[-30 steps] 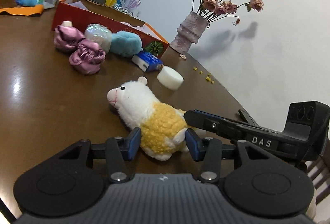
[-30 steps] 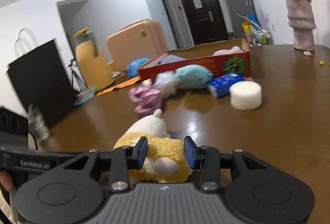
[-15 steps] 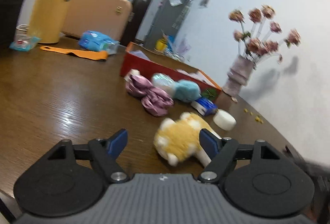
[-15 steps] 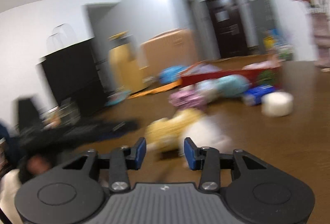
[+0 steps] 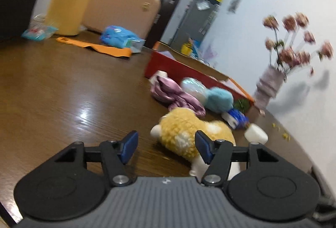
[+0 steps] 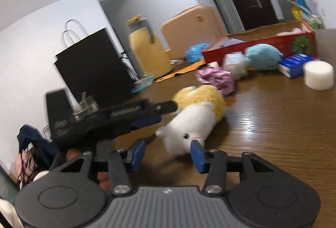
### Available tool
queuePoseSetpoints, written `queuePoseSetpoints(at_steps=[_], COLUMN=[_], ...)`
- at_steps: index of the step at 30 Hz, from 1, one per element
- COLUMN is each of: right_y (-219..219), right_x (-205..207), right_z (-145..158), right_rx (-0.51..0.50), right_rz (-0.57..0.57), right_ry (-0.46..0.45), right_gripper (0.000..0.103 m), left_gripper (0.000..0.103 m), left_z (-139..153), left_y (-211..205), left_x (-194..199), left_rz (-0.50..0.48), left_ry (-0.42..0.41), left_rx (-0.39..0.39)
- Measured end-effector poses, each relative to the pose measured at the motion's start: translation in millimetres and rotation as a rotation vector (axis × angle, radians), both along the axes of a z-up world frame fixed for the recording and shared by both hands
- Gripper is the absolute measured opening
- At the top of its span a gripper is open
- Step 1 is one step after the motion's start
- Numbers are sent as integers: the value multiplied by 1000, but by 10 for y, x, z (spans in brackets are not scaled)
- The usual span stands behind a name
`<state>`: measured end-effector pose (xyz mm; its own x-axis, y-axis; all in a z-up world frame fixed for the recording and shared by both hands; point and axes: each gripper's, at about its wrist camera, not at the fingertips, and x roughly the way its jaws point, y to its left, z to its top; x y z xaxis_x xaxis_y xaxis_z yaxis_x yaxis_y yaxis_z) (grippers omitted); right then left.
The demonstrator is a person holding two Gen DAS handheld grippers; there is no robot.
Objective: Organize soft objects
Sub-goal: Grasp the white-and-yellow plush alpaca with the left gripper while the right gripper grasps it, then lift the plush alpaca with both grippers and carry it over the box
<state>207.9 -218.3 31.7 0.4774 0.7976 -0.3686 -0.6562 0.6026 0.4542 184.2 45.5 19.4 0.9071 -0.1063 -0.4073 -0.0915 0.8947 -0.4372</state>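
A plush alpaca, yellow in the body and white in the head, lies on the brown table (image 5: 63, 91). In the left wrist view its yellow back (image 5: 184, 131) sits between the jaws of my left gripper (image 5: 167, 147), which are closing. The right pad touches the fleece and the left pad stands clear. My right gripper (image 6: 168, 152) is open around the white head (image 6: 189, 127), with the snout against its right pad. The left gripper (image 6: 167, 112) reaches in from the left beside the plush's body.
Beyond the plush lie purple satin pieces (image 5: 176, 95), a clear-wrapped bundle (image 5: 193, 87), a blue plush (image 5: 218, 100), a blue tissue pack (image 5: 237, 116) and a white foam cylinder (image 5: 256, 135). Behind them stands a red box (image 5: 168, 64). A flower vase (image 5: 268, 87), yellow thermos (image 6: 147, 51), black bag (image 6: 94, 66).
Both views have swung to the left. The plush has turned on the table, so its head now faces my right gripper. The left jaws widened, then narrowed; the right jaws stand wider.
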Motion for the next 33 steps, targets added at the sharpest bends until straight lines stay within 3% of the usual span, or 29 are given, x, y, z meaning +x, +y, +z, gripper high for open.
queuePoseSetpoints(at_steps=[3, 7, 9, 11, 13, 16, 17, 18, 24, 27, 30, 33], right_y=[-52, -135, -111, 1, 179, 427, 470, 475, -42, -199, -249, -291], right_x=[53, 308, 456, 698, 927, 1112, 1127, 1093, 350, -17, -160, -135], right_z=[44, 104, 125, 169, 195, 118, 76, 45, -57, 11, 72, 108], right_rx=[-19, -33, -21, 7, 7, -26, -38, -50, 38, -2, -8, 4], right_rz=[-90, -207, -221, -198, -145, -103, -85, -82, -213, -278, -311, -352], right_ry=[-16, -48, -58, -46, -32, 4, 29, 43, 65, 23, -10, -25], right_gripper=[49, 50, 51, 52, 56, 56, 48, 43, 42, 42, 42, 42], left_gripper=[68, 84, 84, 78, 60, 57, 57, 57, 57, 51, 51, 53], left_z=[65, 89, 61, 25, 1, -34, -41, -48, -107, -119, -89, -8], left_y=[94, 28, -71, -171, -205, -158, -136, -112, 3, -94, -232, -322], left_x=[-122, -253, -279, -268, -228, -209, -221, -231, -346, -295, -246, -278], left_rz=[-22, -166, -211, -212, -224, -237, -236, -236, -263, -304, -373, -385], left_ry=[-25, -6, -4, 5, 23, 36, 39, 40, 33, 31, 21, -5], left_rx=[-38, -67, -60, -20, -7, -25, -27, -29, -83, -119, -157, -127])
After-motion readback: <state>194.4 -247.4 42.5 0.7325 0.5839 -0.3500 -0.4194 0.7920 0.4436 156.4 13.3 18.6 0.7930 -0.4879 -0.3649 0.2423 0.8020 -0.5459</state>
